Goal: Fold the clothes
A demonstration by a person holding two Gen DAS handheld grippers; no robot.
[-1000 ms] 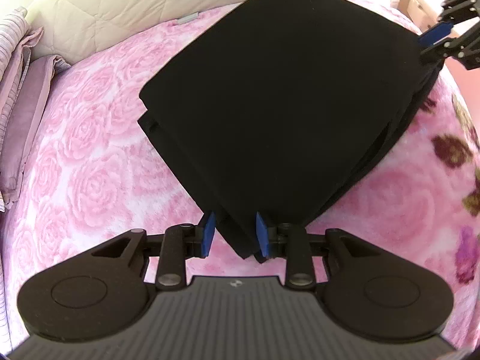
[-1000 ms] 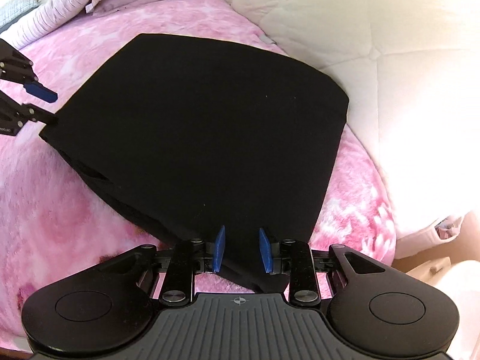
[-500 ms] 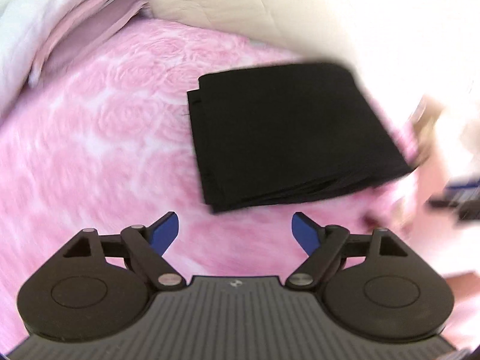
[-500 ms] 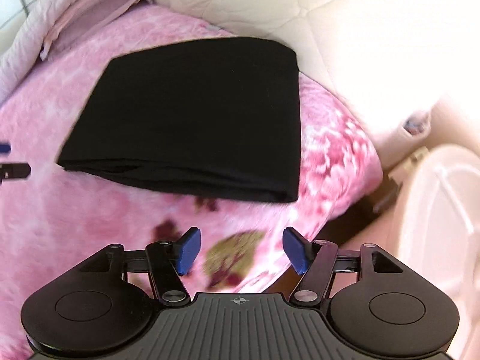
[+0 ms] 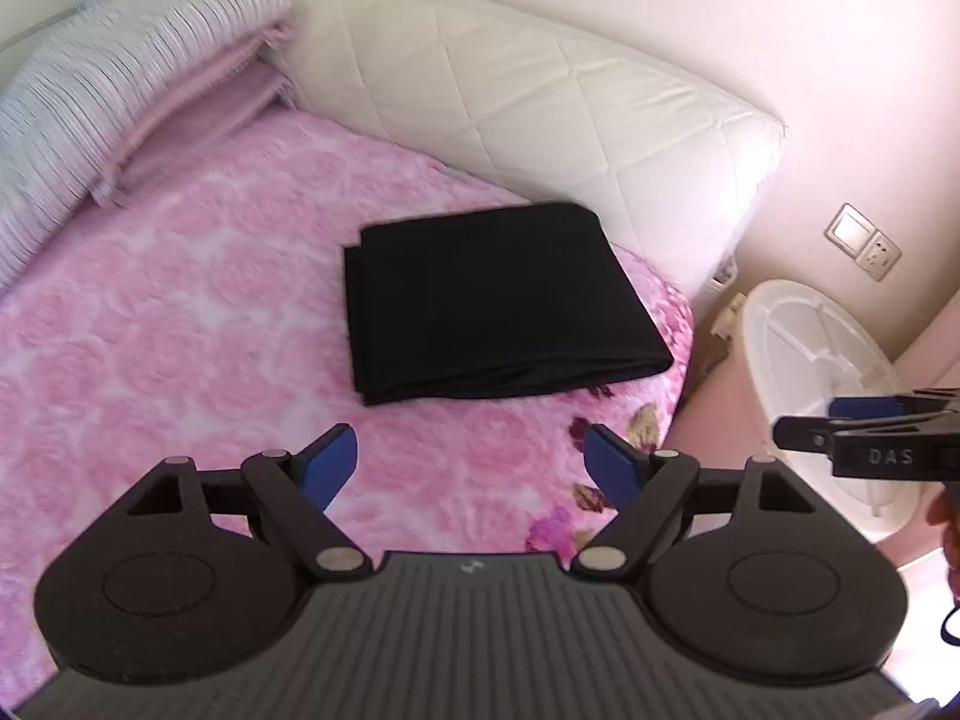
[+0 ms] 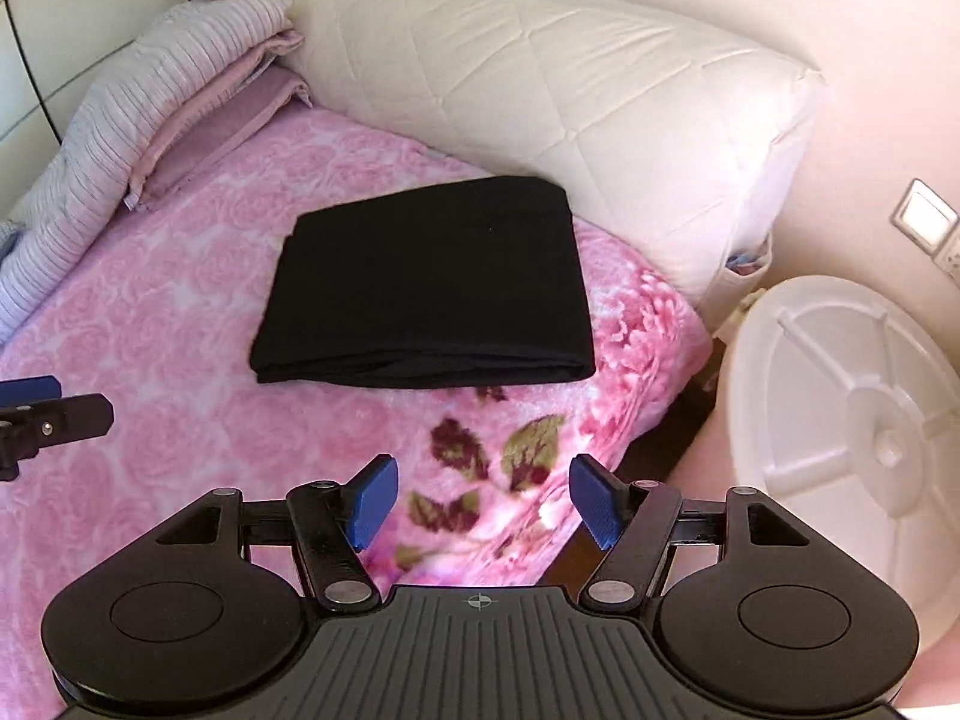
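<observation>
A: Where is the black cloth?

B: It lies folded flat on the pink flower blanket, near the corner of the bed by the white padded headboard.

A: Does a gripper hold it?

B: No. The left gripper is above the near edge of the bed. Its 2 blue jaws have just opened and stand wide apart, with nothing between them. The right gripper is the same, open and empty, over the bed's edge.

A: What else is there?

B: A striped pillow at the far side, and a white round tub beside the bed.
</observation>
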